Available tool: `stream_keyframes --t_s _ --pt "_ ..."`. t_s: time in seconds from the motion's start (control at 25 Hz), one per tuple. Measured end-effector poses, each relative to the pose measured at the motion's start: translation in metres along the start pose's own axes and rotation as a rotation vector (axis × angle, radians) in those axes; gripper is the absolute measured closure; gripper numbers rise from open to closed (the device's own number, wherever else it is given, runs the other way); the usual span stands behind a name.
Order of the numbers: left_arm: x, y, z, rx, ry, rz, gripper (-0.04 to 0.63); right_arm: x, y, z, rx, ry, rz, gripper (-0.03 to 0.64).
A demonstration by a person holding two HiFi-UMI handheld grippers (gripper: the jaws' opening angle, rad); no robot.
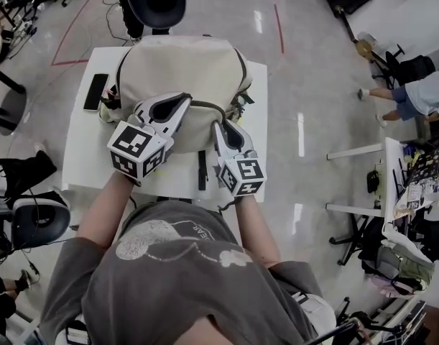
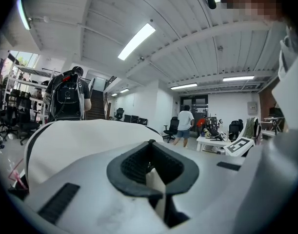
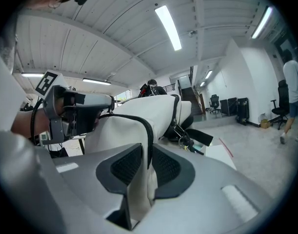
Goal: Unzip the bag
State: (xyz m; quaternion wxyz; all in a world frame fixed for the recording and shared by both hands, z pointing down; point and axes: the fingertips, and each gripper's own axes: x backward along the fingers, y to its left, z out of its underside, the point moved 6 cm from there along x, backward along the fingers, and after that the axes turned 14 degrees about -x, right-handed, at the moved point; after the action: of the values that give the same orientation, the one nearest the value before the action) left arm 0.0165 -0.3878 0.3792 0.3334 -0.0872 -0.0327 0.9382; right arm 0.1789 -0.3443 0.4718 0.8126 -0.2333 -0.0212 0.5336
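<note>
A beige backpack [image 1: 183,67] with a black zipper line lies on the white table [image 1: 79,157]. My left gripper [image 1: 185,105] rests on the bag's near edge, left of centre. In the left gripper view the left gripper [image 2: 151,160] is shut on a thin cream zipper pull tab [image 2: 156,186] that sticks up between the pads. My right gripper [image 1: 220,126] is at the bag's near right edge. In the right gripper view the right gripper [image 3: 148,162] is shut on a fold of the bag's fabric [image 3: 139,194] edged by the black zipper [image 3: 149,135].
A black phone [image 1: 95,92] lies at the table's left side and a black strap [image 1: 202,169] on the near part. A black office chair [image 1: 154,2] stands behind the table. A person [image 1: 413,95] sits at the far right, by cluttered desks [image 1: 409,185].
</note>
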Motion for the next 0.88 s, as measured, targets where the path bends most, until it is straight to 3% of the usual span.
stream_keyframes --t_s 0.36,0.6,0.88 --pt "0.007 -0.003 0.007 0.054 -0.031 0.001 0.568 -0.001 -0.001 0.002 -0.004 -0.005 0.002 0.548" --pt "0.021 -0.006 0.012 0.068 -0.020 -0.023 0.561 -0.002 0.003 0.000 0.001 -0.006 0.018 0.543" --pt "0.038 -0.022 0.025 0.107 0.010 0.001 0.549 0.000 0.006 0.000 -0.007 -0.019 0.048 0.540"
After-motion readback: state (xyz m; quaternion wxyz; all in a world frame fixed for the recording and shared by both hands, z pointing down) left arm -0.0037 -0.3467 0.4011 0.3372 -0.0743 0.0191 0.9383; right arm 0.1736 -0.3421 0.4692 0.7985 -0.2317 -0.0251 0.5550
